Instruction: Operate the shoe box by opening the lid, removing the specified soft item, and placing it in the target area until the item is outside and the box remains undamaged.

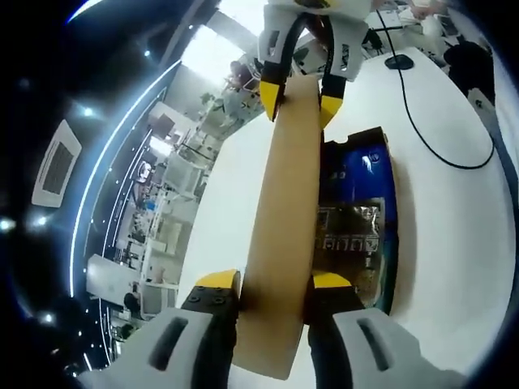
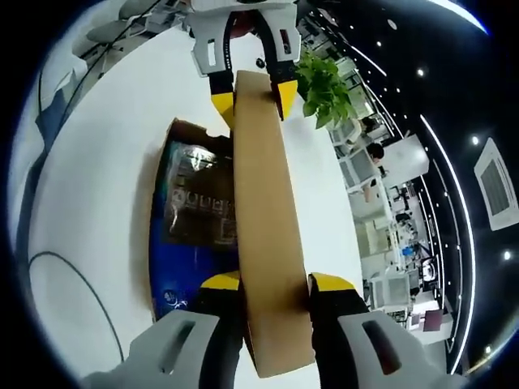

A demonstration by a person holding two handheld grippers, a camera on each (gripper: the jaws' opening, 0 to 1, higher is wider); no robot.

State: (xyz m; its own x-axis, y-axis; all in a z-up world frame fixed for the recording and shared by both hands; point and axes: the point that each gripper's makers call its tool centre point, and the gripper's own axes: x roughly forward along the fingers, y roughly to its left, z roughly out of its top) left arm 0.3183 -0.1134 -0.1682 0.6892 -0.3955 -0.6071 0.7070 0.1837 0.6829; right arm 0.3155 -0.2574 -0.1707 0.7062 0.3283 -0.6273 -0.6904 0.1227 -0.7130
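— Behind everything stretched an open office hall with dark ceiling, strip lights and rows of desks. What carried the things?

— One broad white bench [image 1: 454, 203]. On it, lifted edge-on, was the long plain brown cardboard lid [image 1: 284, 219] of the shoe box, and under it sat the open shoe box [image 1: 381, 146] itself, dark-walled, near the middle of the bench.

— And the soft item?

— It lay inside the box, just beside the raised lid: a blue glossy plastic packet [image 1: 357, 219] with silvery print, filling the compartment from end to end. In the right gripper view the same packet [image 2: 190, 227] sat left of the lid [image 2: 268, 235].

— How were the grippers?

— Each was clenched on one end of the lid. The left gripper [image 1: 273, 292], grey with yellow tips, pinched the near end in its own view, and the right gripper [image 1: 302, 101] pinched the far end. From the other side, the right gripper [image 2: 274, 292] had its jaws pressed against both faces of the cardboard.

— Anything smaller?

— A thin black cable [image 1: 422, 130] curled across the bench toward its far edge, and a green leafy plant [image 2: 324, 85] stood beyond the bench.
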